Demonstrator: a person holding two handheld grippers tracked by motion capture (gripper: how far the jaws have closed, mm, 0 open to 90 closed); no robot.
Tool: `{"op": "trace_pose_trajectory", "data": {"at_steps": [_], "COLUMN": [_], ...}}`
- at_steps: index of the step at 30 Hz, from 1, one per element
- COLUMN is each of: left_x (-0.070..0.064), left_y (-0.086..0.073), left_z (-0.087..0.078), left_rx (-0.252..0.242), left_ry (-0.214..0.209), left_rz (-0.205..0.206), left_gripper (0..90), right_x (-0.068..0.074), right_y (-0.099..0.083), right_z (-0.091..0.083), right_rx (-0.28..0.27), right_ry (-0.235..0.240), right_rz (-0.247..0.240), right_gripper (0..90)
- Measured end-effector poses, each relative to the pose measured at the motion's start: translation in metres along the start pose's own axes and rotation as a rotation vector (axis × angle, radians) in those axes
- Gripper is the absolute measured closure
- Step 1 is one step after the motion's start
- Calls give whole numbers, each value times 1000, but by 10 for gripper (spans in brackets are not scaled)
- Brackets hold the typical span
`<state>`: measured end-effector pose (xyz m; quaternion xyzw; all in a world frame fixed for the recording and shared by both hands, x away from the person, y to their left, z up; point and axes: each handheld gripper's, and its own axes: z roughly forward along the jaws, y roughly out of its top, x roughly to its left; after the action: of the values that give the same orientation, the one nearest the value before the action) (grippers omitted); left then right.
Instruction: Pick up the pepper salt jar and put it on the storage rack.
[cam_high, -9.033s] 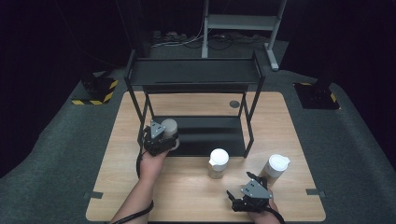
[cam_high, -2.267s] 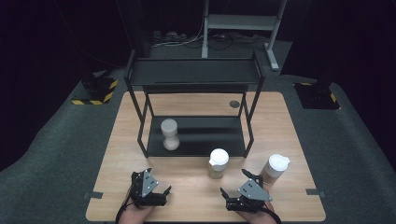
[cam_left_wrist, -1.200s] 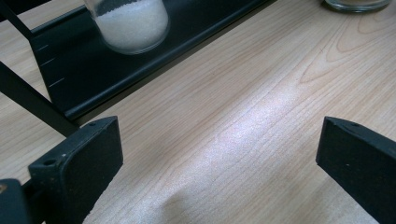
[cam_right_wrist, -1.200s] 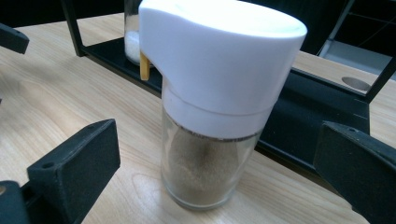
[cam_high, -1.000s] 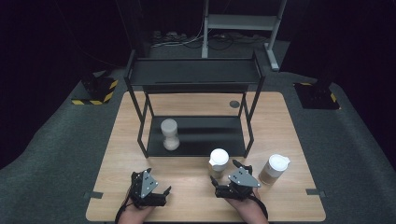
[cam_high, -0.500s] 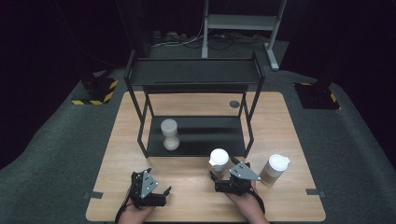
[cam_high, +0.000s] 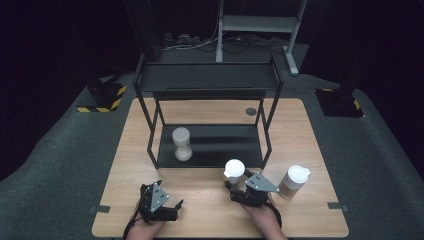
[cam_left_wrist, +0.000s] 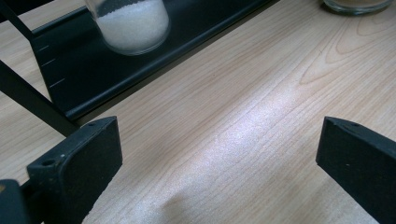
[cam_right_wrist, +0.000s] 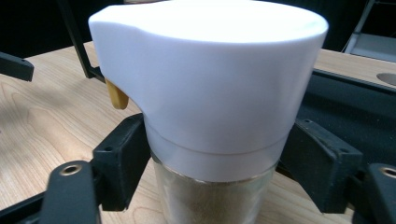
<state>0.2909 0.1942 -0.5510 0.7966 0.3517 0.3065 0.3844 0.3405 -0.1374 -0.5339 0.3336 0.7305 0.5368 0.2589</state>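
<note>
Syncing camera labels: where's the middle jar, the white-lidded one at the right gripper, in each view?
High view: white-lidded jar, centre-bottom, before the black rack.
Left gripper view: glass base at the top right edge, likely this jar.
Right gripper view: centre, between the jaws.
Shared landmark: the black rack.

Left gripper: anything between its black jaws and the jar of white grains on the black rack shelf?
Bare wood tabletop; left gripper open, jar of white grains beyond it in the left gripper view.

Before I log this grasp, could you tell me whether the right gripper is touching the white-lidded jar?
Touching. In the right gripper view, both black jaws of the right gripper press against the jar just under its white lid, no gap showing.
</note>
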Motion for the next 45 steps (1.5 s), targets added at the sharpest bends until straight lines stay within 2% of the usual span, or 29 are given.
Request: {"op": "trace_pose_trajectory", "data": {"at_steps": [4, 27, 34, 45], "left_x": [0, 0, 0, 0], "left_y": [0, 0, 0, 0], "left_z": [0, 0, 0, 0], "left_rx": [-1, -5, -1, -6], "left_ry": [-1, -12, -14, -18], "left_rz": [-1, 1, 10, 4], "left_gripper": [7, 7, 7, 7], "right_x": [0, 4, 10, 13], "right_y": [0, 4, 7, 18], "right_z": [1, -1, -1, -3], "right_rx": [-4, 18, 24, -3], "right_ry": [8, -1, 5, 1], "right_rz": [-2, -4, -28, -28], "right_gripper": [297, 303, 304, 304]}}
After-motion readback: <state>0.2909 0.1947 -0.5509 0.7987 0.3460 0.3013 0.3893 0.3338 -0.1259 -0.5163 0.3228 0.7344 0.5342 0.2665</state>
